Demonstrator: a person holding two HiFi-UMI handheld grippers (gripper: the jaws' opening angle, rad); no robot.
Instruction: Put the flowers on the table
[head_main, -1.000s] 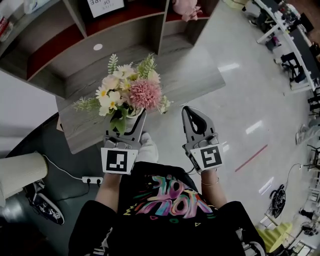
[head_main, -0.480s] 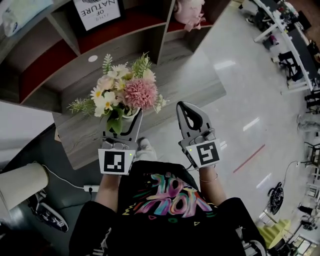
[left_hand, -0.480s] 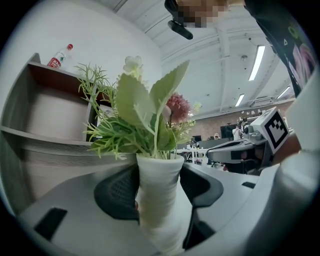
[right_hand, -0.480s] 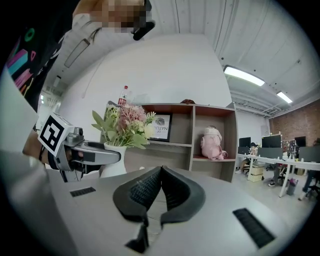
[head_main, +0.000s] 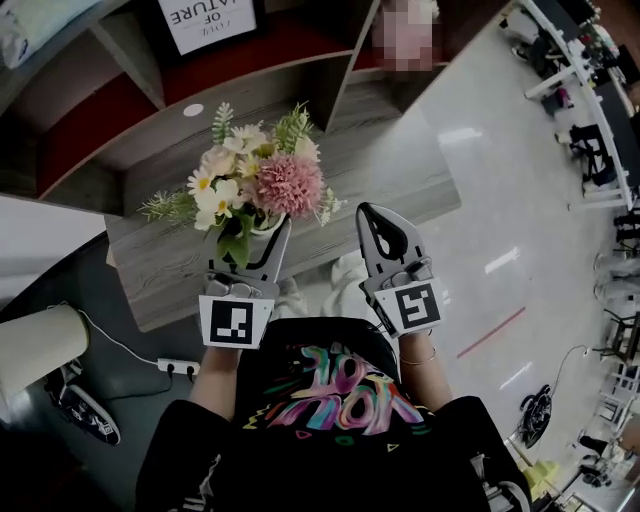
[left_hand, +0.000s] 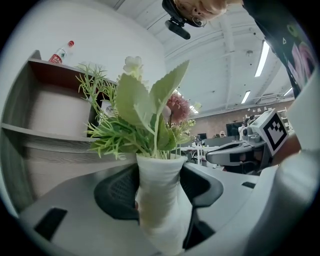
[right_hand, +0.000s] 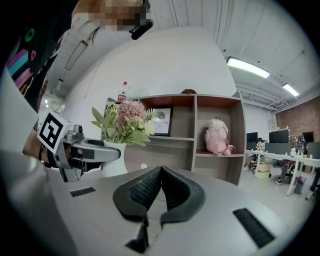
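A bouquet of pink, white and yellow flowers (head_main: 255, 180) stands in a white vase (left_hand: 159, 200), which my left gripper (head_main: 262, 236) is shut on. The vase is held upright above the near part of a grey wood-grain table top (head_main: 385, 160). In the left gripper view the vase fills the space between the dark pads (left_hand: 117, 192) and green leaves (left_hand: 145, 112) rise above it. My right gripper (head_main: 378, 225) is shut with nothing in it, to the right of the vase and apart from it. The right gripper view shows the flowers (right_hand: 125, 120) and the left gripper (right_hand: 82, 147) at the left.
Behind the table rises a shelf unit (head_main: 250, 70) with red-backed compartments, a framed print (head_main: 205, 20) and a pink plush toy (right_hand: 217, 135). Left of me are a power strip (head_main: 178, 367) and a cream cylinder (head_main: 40, 350) on dark flooring. Glossy floor (head_main: 500, 230) spreads to the right, with desks beyond.
The view has shifted a little against the shelf and table. The left gripper still holds the vase at about the same height, and the right gripper stays shut beside it.
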